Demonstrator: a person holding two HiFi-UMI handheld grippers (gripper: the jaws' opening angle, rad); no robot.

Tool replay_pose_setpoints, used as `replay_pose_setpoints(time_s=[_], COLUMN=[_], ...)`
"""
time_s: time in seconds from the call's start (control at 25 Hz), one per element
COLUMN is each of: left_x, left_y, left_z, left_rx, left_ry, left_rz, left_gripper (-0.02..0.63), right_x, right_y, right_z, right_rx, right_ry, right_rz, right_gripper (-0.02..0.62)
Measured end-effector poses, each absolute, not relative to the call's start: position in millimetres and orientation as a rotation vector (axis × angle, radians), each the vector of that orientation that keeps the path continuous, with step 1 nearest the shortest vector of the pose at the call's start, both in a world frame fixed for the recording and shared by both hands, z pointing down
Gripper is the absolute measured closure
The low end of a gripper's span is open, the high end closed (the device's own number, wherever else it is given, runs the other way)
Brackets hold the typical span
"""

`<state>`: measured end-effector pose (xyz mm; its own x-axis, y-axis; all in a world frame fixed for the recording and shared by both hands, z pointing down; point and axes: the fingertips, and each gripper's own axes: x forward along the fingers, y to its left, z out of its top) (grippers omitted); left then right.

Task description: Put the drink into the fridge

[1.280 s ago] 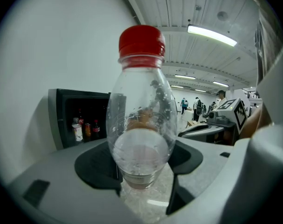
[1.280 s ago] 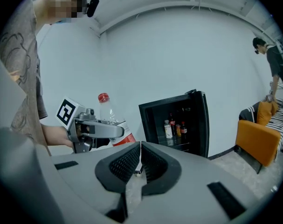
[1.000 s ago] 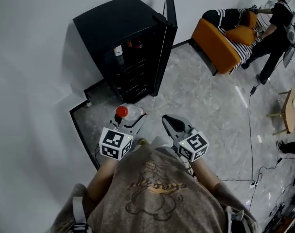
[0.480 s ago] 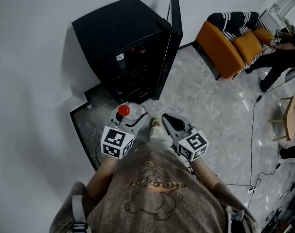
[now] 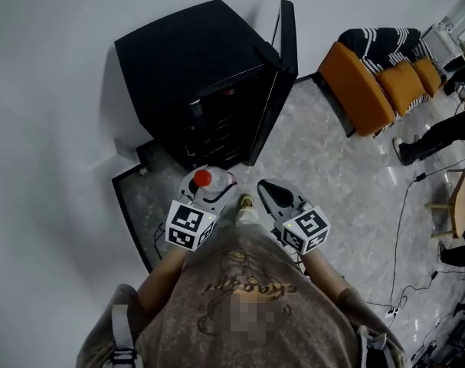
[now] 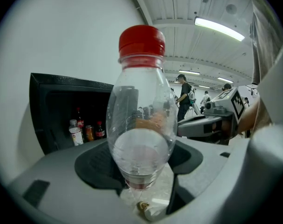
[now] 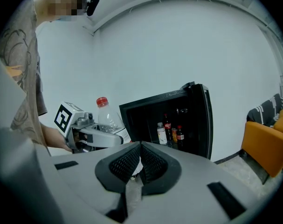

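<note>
Head view shows my left gripper (image 5: 211, 192) squeezing a clear red-capped bottle (image 5: 204, 179), near the black fridge (image 5: 186, 52). Its door (image 5: 287, 67) is open, but the drink is not inside yet. My right gripper (image 5: 272, 194) is closed with nothing in it. Labels on the fridge bottles (image 6: 80, 129) are too small to read.
</note>
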<state>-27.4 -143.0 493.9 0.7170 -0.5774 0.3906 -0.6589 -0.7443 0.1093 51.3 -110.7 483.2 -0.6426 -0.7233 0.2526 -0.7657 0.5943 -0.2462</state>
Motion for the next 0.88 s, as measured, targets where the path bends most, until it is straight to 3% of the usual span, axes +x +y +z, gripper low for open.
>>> replay_pose_setpoints(time_s=[0.88], left_x=[-25.0], left_y=[-248.3], left_z=[544.1], left_rx=[2.586], left_ry=[-1.211], left_rz=[0.565], left_gripper=[0.291], right_x=[61.7], right_y=[-192.8], right_z=[487.4], right_rx=[1.157], right_ry=[-2.721], right_rz=[0.509], right_gripper=[0.575])
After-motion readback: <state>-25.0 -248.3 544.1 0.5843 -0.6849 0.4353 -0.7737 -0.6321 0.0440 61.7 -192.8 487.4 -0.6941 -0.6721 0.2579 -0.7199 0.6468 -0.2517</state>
